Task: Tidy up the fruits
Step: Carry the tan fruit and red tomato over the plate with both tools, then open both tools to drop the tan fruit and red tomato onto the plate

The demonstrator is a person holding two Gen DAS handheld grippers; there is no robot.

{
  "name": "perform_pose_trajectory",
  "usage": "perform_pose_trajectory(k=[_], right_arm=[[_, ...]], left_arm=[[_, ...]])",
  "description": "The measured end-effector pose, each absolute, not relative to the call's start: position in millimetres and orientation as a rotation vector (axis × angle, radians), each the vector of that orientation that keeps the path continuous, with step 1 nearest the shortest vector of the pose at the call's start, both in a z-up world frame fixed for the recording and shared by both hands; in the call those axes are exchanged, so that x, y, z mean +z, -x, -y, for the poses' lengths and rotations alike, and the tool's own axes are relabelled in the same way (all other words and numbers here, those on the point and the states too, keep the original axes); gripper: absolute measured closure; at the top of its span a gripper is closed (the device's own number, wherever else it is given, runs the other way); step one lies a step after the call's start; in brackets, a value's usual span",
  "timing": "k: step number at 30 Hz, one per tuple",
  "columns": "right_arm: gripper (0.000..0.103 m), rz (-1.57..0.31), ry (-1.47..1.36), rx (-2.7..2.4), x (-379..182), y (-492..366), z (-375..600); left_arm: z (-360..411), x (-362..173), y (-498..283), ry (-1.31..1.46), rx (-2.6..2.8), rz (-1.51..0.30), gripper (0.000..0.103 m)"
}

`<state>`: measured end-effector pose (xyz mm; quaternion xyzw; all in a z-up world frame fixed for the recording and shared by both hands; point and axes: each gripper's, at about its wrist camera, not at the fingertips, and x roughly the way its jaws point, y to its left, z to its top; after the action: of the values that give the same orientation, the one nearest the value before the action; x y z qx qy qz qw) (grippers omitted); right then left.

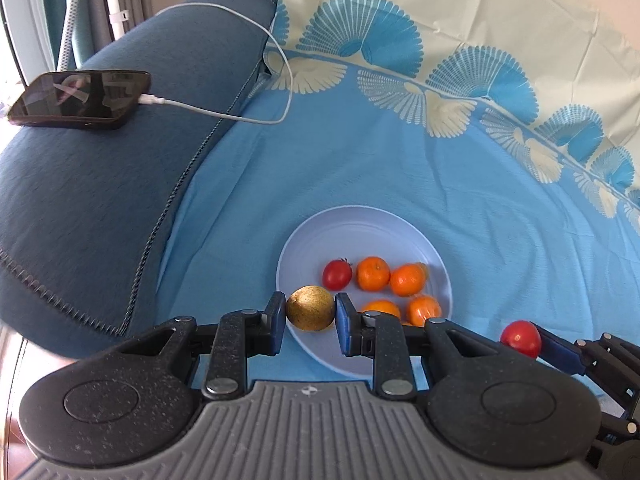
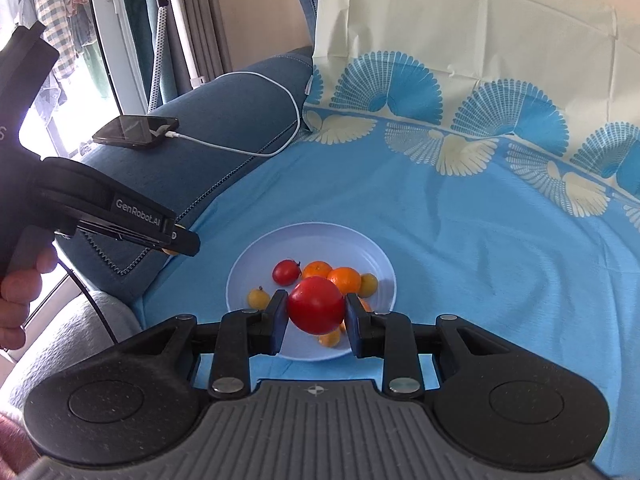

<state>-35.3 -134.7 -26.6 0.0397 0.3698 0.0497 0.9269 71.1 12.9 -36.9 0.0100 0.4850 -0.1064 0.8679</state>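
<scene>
Fruit is in both grippers at once, each piece carried above the pale plate (image 1: 308,236) that sits on the blue patterned cloth (image 1: 400,160). The left gripper (image 1: 311,322) is clamped on a speckled brownish-yellow round fruit (image 1: 311,308), its blue pads pressing the two sides at the widest part, over the plate's near-left rim. The right gripper (image 2: 316,316) is clamped the same way on a large red tomato (image 2: 316,305), held over the plate's near half.

Already on the plate lie a smaller tomato (image 2: 286,272), several tangerines (image 2: 345,279) and small yellow fruits (image 2: 259,298), clustered close together.

The tomato looks smooth, glossy and likely soft-skinned, so it could slip or bruise under a hard squeeze; a light grip across its middle suits it best. The speckled fruit seems firmer and rougher, so probably less slippery. Both are round and would likely roll once let go, so a low release into a bare patch, away from the rim, seems wise.

A phone (image 1: 80,98) on its white charging cable (image 1: 224,114) rests on the blue sofa arm (image 1: 100,200), well apart from the plate.
</scene>
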Motion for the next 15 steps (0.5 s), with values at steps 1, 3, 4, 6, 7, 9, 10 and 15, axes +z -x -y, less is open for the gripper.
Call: perform_pose_trajectory(k=[1,3,4,6,7,9,10,15], right_arm=[[0.072,-0.760,-0.080,0.103,-30,28,135],[0.072,-0.767,-0.073,0.103,-37,13,136],[0.072,-0.773,-0.068,0.101,-41,4,137],[0.072,-0.782,-0.062,0.096,-50,-9,139],[0.072,-0.787,-0.058,0.092,-54,-17,141],[0.072,-0.798,-0.053,0.086,-64,-32,144],[0.072,-0.803,-0.051,0.084,-68,-39,146],[0.072,-0.829,-0.045,0.080,-90,-72,153]], left_arm=[[-11,-41,-78,-0.023,-0.220,-1.022,0.074],[-7,-52,-93,-0.026,-0.215,-1.037,0.074],[-5,-57,-100,-0.028,-0.213,-1.046,0.074],[-2,-68,-114,-0.034,-0.210,-1.058,0.074],[0,-73,-121,-0.041,-0.208,-1.064,0.074],[4,-83,-134,-0.048,-0.214,-1.064,0.074],[6,-88,-140,-0.055,-0.209,-1.067,0.074],[17,-108,-165,-0.076,-0.209,-1.084,0.074]])
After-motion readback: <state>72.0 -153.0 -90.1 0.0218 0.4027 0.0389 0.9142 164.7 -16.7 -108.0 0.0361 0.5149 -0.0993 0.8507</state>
